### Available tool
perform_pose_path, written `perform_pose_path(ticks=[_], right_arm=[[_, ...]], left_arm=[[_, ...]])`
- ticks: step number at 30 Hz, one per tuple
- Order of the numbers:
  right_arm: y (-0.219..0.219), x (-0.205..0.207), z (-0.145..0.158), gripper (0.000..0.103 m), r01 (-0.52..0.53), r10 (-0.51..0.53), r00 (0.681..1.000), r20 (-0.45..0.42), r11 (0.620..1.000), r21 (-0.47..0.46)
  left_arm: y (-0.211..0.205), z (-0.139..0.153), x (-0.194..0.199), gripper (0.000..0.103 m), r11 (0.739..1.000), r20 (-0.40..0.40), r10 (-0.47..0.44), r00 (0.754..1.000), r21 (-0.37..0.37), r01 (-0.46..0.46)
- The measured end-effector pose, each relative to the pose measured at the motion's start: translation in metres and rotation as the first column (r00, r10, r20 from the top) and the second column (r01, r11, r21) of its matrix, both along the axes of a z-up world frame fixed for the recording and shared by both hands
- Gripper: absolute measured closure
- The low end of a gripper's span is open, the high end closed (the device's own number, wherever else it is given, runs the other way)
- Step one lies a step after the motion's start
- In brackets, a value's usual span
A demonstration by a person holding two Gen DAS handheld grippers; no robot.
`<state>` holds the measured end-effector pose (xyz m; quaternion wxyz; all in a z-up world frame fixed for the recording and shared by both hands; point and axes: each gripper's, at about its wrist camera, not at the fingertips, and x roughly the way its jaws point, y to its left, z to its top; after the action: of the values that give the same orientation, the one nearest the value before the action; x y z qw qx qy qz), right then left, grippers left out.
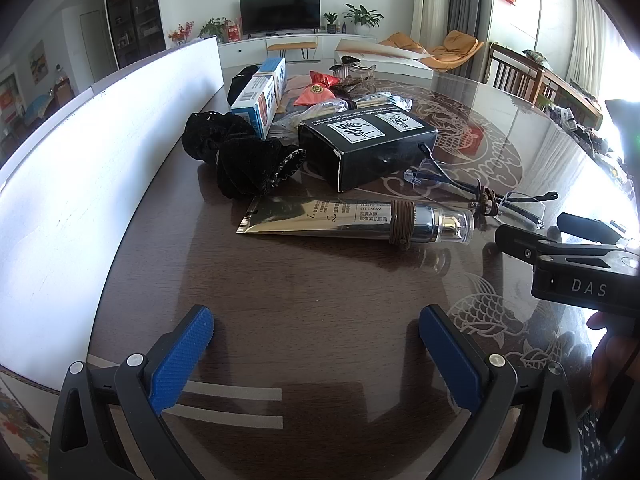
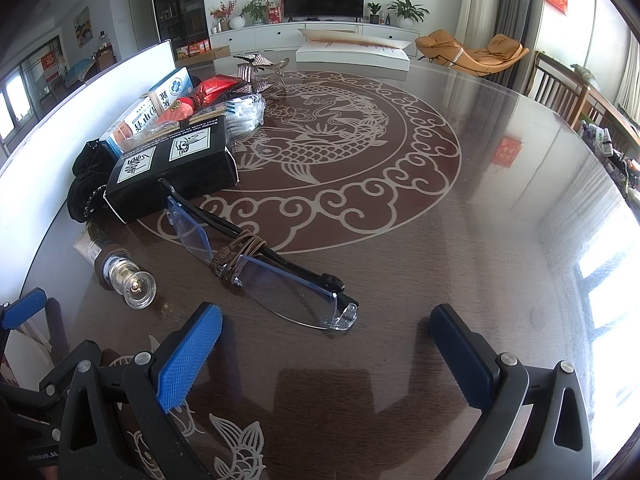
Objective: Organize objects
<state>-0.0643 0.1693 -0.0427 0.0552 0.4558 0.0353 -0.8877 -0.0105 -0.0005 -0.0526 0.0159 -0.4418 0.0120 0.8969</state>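
Glossy dark wood with a pale fish pattern forms the counter [image 2: 460, 264]. All loose items lie in its left half, against a white panel [image 1: 80, 168].

Gripper state: the left hand-held gripper [image 1: 316, 344] stands wide open and holds nothing. The right hand-held gripper [image 2: 326, 344] is likewise wide open and empty.

Item positions: in the left wrist view, the tube [image 1: 344, 218] lies flat at 12 o'clock from the left hand-held gripper, cap toward 3 o'clock. In the right wrist view, the glasses [image 2: 260, 264] lie at 11 o'clock from the right hand-held gripper, near its blue pad [image 2: 188, 360]. A brown cord [image 2: 236, 256] is wound around the bridge. The black box [image 2: 172, 168] sits beyond, at 10 o'clock.

Procedure (judged): the nearest pick appears to be the glasses.
1. Approach low, jaws astride the cord-wrapped bridge.
2. Avoid pressing on the lenses; they may slip or scratch.
3. Close gently and lift straight up.

Count: one tube, one pair of glasses, one black box, one blue box [image 1: 260, 96], one black pouch [image 1: 240, 156], one red packet [image 1: 316, 92]. Items behind these cannot be counted
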Motion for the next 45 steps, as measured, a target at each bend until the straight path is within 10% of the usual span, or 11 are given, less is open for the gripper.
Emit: perform_pose_path(ticks=[36, 45], right_arm=[[0.001, 0.001, 0.000, 0.000, -0.001, 0.001, 1.000, -0.001, 1.000, 0.002], [0.002, 0.002, 0.001, 0.000, 0.001, -0.001, 1.000, -0.002, 1.000, 0.001]], left_arm=[[-0.022, -0.001, 0.012, 0.000, 0.999, 0.017, -0.037, 0.999, 0.009, 0.037], [-0.005, 0.033, -0.044, 0.000, 0.981, 0.004, 0.054, 0.999, 0.187, -0.054]])
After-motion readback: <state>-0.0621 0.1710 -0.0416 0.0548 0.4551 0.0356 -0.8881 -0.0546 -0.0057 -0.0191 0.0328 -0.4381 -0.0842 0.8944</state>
